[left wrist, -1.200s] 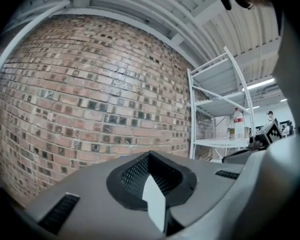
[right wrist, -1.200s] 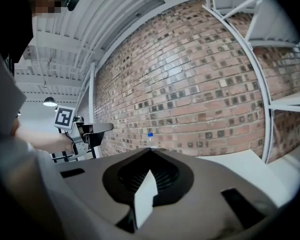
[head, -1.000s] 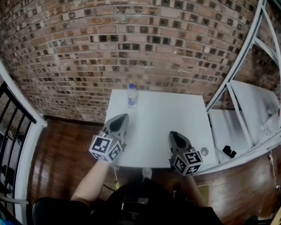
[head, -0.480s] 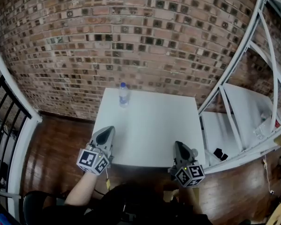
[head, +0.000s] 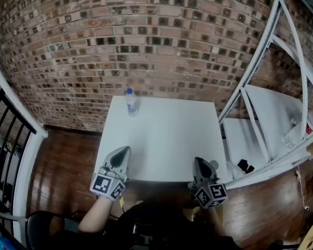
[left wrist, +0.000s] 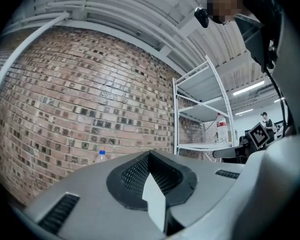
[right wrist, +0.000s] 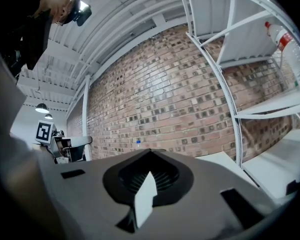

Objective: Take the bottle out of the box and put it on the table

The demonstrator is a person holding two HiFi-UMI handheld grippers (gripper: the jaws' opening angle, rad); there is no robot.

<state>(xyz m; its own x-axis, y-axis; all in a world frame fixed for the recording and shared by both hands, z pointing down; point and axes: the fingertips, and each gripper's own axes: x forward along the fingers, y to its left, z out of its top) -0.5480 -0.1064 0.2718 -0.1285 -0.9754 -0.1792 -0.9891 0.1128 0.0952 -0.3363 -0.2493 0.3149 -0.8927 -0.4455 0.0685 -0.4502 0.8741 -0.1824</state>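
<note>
White laminate table (head: 167,139), square, set flush against a red-brown brick wall (head: 146,46). The floor (head: 62,160) is dark polished wood. A white metal shelving rack (head: 261,61) stands just beside the table on the right, and a black railing (head: 5,139) runs along the left. The water bottle (head: 131,102) is out on the table: upright, clear plastic, blue cap, at the far left corner close to the wall. It is well apart from both tools. The left gripper (head: 125,150) is over the table's near edge, clenched with nothing in it. The right gripper (head: 198,161) is at the near right edge, also clenched and empty. The head view alone shows the floor, the railing and a small black object (head: 245,165) on a low rack shelf. The left gripper view catches the water bottle's cap (left wrist: 101,154) just above its own jaws, and a clear red-labelled bottle (left wrist: 221,129) upright on a rack shelf. The right gripper view shows the water bottle (right wrist: 138,143) tiny and far off, and a red-capped bottle (right wrist: 290,49) on an upper shelf.
</note>
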